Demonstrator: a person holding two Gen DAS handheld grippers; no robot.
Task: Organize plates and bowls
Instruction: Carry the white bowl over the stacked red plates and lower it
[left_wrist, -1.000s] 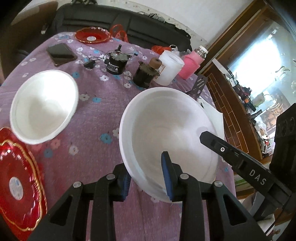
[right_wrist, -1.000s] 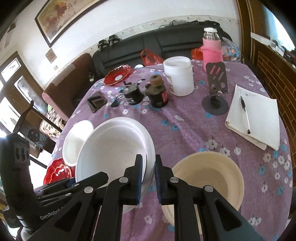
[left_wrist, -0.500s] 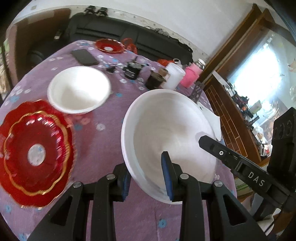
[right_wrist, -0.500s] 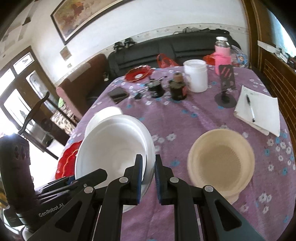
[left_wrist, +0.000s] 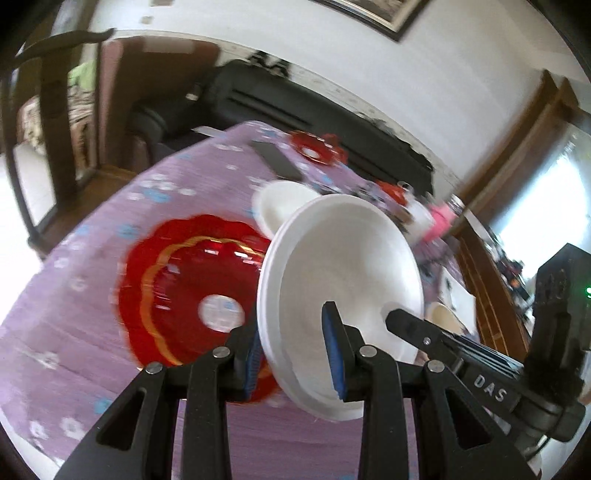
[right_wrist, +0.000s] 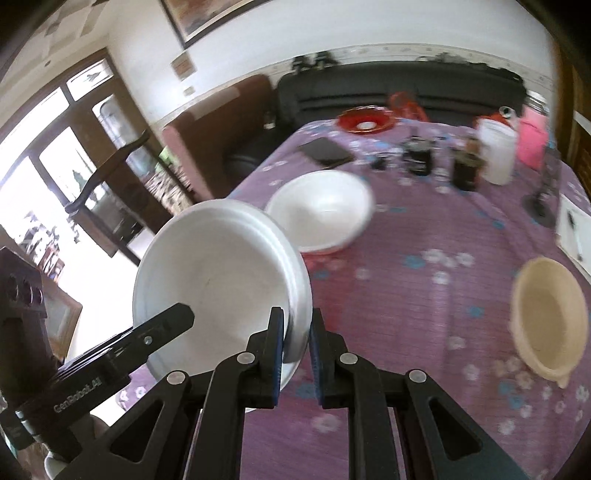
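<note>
A home living room: a long black leather sofa (right_wrist: 402, 88) along a white wall with a framed picture (right_wrist: 207, 14), a round table (right_wrist: 406, 295) under purple floral cloth, wooden-framed glass doors (right_wrist: 74, 155).

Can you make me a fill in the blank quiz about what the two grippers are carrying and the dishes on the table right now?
1. Both the left gripper and the right gripper are clamped on the rim of the same ____ bowl.
2. The scalloped plate lying below the left gripper is ____ with a gold line.
3. The bowl at the right of the right wrist view is ____ in colour.

Missing words: white; red; cream
</note>
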